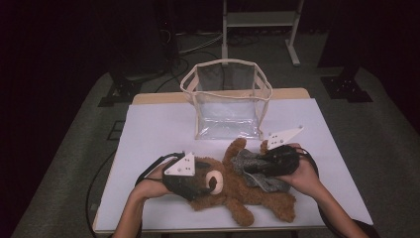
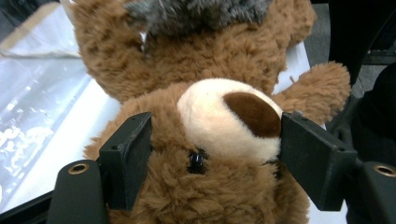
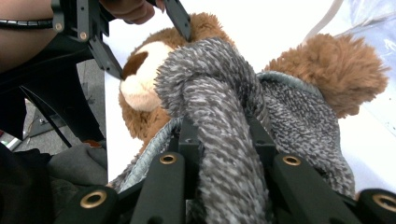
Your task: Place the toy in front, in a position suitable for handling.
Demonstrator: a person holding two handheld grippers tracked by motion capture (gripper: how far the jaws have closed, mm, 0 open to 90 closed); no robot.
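Plainly, brown plush teddy bear, cream muzzle, grey knit garment

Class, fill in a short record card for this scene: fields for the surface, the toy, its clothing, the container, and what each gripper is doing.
surface: white table
toy: brown teddy bear, lying on the table
clothing: grey knitted garment on the bear's body
container: clear bag with cream trim, standing upright beyond the bear
left gripper: jaws on either side of the bear's head, pads against the fur
right gripper: shut on a fold of the grey knitted garment
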